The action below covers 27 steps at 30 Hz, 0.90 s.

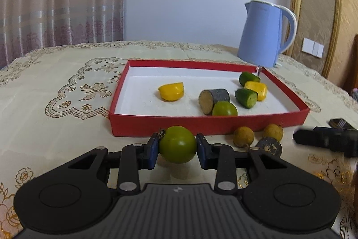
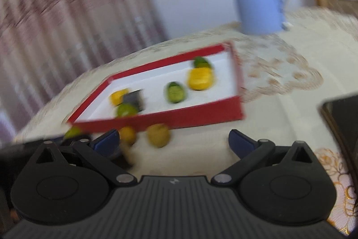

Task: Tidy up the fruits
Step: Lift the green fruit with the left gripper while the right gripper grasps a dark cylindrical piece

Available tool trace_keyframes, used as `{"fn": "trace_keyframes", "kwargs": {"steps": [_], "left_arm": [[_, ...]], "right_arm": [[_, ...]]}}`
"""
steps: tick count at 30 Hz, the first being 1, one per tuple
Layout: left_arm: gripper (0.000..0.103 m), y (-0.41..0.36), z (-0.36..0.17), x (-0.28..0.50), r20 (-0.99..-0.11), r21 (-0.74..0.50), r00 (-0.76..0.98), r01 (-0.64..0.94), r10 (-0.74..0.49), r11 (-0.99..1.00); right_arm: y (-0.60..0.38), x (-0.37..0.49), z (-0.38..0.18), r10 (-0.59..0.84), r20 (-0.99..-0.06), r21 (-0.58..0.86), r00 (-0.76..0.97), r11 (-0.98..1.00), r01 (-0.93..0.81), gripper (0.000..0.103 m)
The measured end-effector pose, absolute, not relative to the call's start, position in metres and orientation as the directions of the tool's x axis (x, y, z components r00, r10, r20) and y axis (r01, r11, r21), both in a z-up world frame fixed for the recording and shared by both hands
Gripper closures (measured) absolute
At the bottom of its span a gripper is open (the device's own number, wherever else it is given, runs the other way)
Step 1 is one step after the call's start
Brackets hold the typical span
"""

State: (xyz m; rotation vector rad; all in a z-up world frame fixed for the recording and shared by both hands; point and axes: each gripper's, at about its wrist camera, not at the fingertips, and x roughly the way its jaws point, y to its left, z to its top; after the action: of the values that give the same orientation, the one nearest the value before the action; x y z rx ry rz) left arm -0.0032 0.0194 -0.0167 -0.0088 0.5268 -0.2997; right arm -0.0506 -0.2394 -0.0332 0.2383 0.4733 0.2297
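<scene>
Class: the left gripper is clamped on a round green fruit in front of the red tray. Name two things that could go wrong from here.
1. The left gripper pinches the round green fruit by its sides only; it might slip out while being lifted over the red tray wall.
2. The open right gripper is close to the loose brown fruits and could knock them rolling.

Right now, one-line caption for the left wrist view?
Left gripper clamps a green fruit just in front of the red tray, which already holds six pieces.
</scene>
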Motion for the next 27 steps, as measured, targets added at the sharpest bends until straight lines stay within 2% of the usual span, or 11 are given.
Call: {"fn": "trace_keyframes", "kwargs": {"steps": [4,7,9,20,24,27], "left_arm": [[0.069,0.023,-0.016,-0.003,-0.487,-0.094,0.83,0.258,-0.271,0.961],[0.069,0.024,-0.016,-0.002,-0.489,-0.101,0.83,0.25,-0.267,0.963],[0.069,0.025,-0.016,-0.002,-0.489,-0.101,0.831,0.248,-0.265,0.964],[0.069,0.023,-0.017,-0.003,-0.486,-0.094,0.834,0.246,-0.26,0.965],[0.069,0.023,-0.017,-0.003,-0.486,-0.094,0.835,0.245,-0.259,0.965],[0.069,0.023,-0.018,-0.003,-0.487,-0.093,0.834,0.246,-0.259,0.965]], "right_arm": [[-0.204,-0.062,-0.025,0.297,-0.416,0.136,0.859,0.955,-0.265,0.013],[-0.19,-0.064,-0.022,0.33,-0.43,0.105,0.84,0.943,-0.316,0.027],[-0.184,-0.064,-0.021,0.338,-0.44,0.094,0.832,0.939,-0.332,0.041],[-0.171,-0.056,-0.027,0.322,-0.482,0.052,0.815,0.939,-0.34,0.052],[-0.17,-0.052,-0.028,0.311,-0.499,0.055,0.809,0.943,-0.329,0.067],[-0.174,-0.051,-0.028,0.312,-0.501,0.074,0.807,0.945,-0.319,0.071]]}}
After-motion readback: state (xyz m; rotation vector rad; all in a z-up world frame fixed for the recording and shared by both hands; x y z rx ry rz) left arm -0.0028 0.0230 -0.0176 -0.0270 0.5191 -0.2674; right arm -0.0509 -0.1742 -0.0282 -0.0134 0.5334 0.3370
